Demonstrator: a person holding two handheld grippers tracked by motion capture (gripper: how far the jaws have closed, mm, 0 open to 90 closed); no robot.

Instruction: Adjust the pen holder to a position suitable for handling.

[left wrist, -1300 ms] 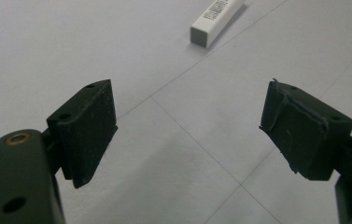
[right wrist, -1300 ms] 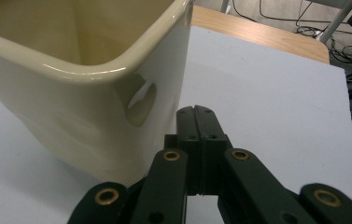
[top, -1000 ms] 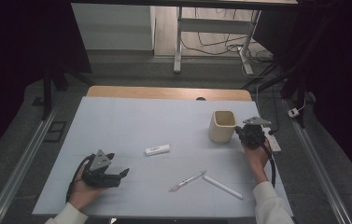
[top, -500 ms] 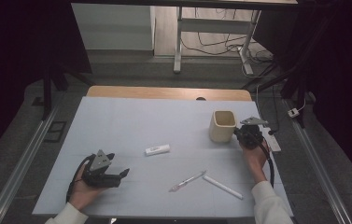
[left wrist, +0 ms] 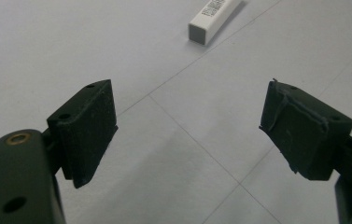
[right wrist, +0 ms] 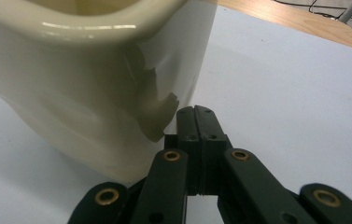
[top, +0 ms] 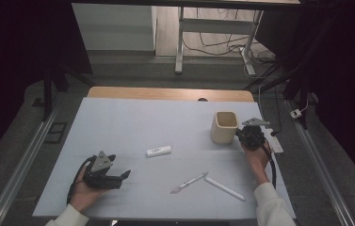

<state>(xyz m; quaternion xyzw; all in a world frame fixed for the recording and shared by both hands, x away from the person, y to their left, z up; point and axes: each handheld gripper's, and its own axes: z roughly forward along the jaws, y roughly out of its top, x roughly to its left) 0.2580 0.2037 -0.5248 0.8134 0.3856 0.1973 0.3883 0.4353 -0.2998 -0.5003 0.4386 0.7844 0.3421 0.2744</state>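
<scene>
At right centre of the high view, the right gripper (top: 246, 136), jaws shut and empty, sits just right of the cream cup (top: 224, 127), touching or nearly.

1. The white table cover (top: 133, 117) lies bare across the upper left and centre of the high view, giving wide passage there.
2. A white eraser (top: 158, 151) sits alone mid-frame; open surface lies all round it.
3. A pen (top: 189, 182) and a white stick (top: 225, 189) lie near each other at lower centre, narrowing that lane.
4. The cream cup (top: 224, 127) stands upright at right of centre, with the right gripper (top: 251, 135) just beside it, jaws together.
5. The left gripper (top: 100, 173) occupies the lower left; between its spread jaws is bare cover.
</scene>
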